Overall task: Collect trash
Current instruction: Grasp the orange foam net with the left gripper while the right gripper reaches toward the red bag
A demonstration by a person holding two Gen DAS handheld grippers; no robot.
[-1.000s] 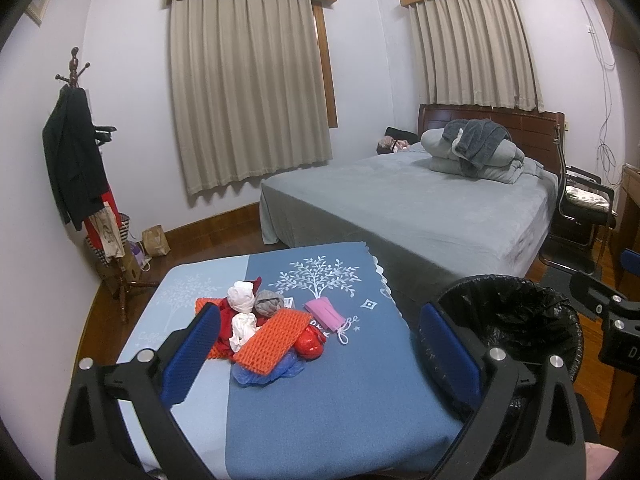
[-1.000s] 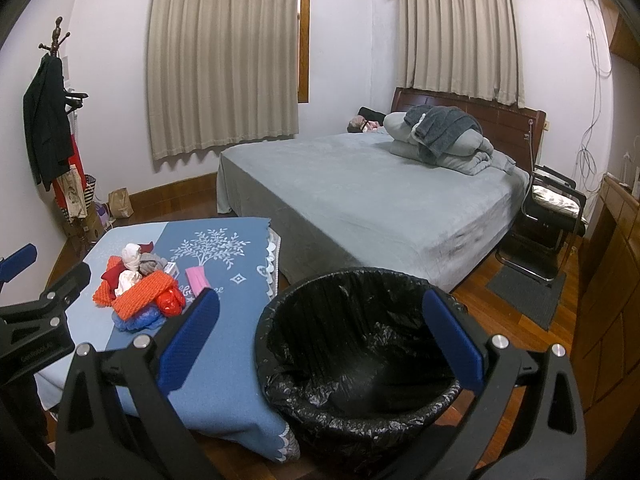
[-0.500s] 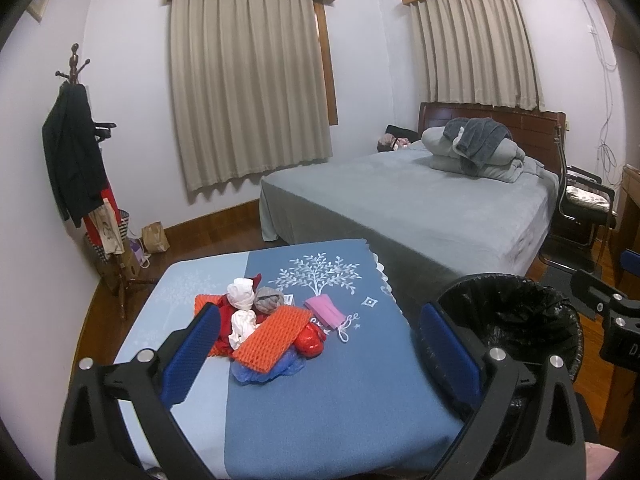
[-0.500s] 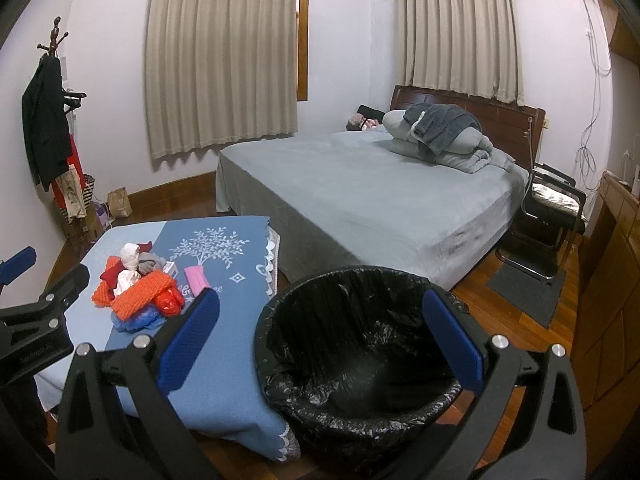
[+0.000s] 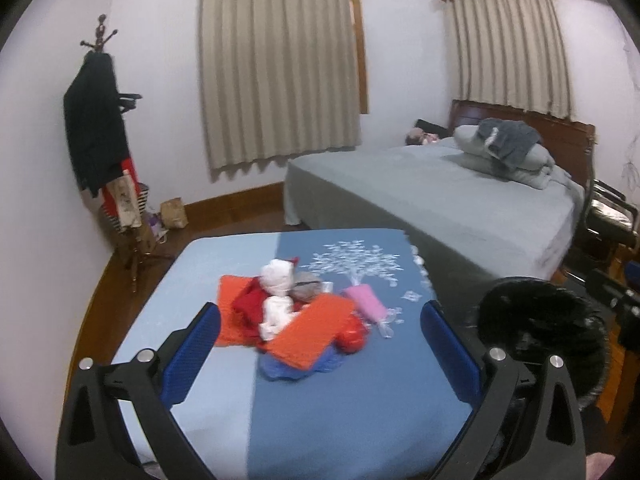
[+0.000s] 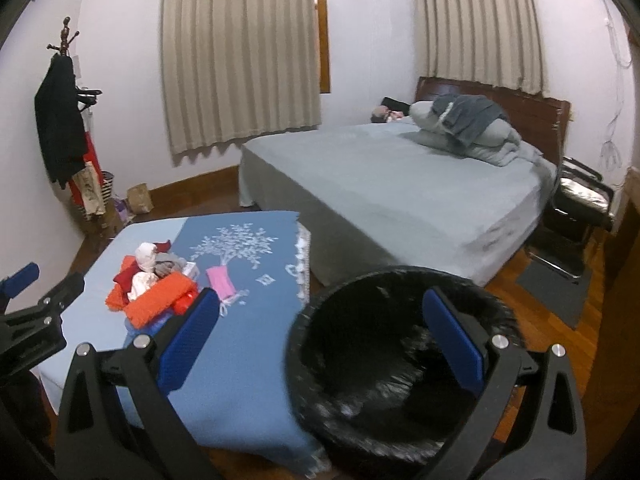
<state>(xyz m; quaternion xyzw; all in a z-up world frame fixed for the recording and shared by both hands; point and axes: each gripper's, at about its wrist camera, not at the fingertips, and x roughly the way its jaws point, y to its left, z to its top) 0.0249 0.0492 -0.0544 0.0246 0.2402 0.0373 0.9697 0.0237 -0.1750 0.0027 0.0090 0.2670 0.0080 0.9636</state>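
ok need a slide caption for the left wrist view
Open left gripper faces a trash pile on a blue-covered table, black-lined bin to its right.

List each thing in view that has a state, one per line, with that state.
Left hand-held gripper: open, empty.
Right hand-held gripper: open, empty, above the bin.
Bin: lined with a black bag, no trash visible inside.
Trash pile: heaped on the table, untouched.
Pink mask: lying flat beside the pile.
Curtains: drawn shut.
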